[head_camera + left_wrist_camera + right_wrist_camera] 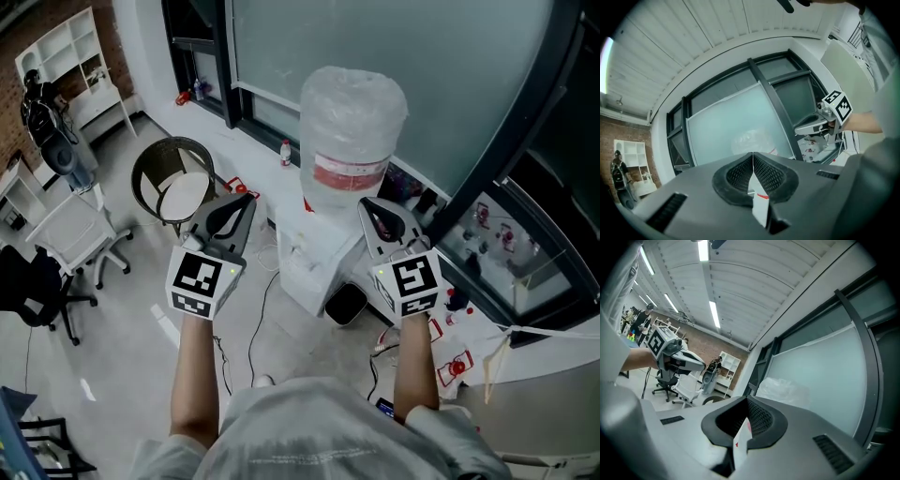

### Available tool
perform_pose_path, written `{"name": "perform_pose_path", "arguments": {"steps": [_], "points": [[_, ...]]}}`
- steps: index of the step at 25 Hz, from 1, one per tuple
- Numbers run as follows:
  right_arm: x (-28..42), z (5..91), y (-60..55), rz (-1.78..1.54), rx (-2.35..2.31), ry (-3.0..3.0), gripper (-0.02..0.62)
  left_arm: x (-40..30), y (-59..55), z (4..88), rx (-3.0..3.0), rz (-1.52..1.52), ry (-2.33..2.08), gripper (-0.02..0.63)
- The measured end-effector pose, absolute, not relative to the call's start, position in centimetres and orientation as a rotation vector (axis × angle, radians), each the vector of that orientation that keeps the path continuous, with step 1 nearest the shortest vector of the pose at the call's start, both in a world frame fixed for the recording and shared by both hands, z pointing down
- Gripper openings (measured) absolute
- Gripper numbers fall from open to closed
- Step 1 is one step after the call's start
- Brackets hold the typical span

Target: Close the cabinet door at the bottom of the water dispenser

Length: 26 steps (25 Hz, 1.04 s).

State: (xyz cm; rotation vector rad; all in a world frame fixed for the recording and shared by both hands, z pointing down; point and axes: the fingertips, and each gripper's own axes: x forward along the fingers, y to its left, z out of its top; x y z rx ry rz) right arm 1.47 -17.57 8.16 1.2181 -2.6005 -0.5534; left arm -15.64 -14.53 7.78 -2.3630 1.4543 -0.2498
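Two tools were held up level, side by side, over the water dispenser (309, 267): the left tool (246, 200) and the right tool (368, 205), each with its jaws pressed together on nothing. The dispenser stood on the floor (131, 319) below and between them, its plastic-wrapped bottle (352, 131) on top. Its bottom cabinet door could not be made out from this steep angle.

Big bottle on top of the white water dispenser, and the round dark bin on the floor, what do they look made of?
Big bottle: translucent plastic, apparently under crinkly clear film, from its wrinkled sheen. Round dark bin: probably metal mesh or plastic; too small to tell.
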Motion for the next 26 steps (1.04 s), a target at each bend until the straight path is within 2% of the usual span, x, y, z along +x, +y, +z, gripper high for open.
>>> {"name": "perform_pose_path", "arguments": {"steps": [26], "points": [[1.2, 10.1, -17.6, -0.496, 1.211, -2.582, 0.023, -17.3, -13.9, 9.7, -2.353, -0.291, 1.48, 0.021]]}}
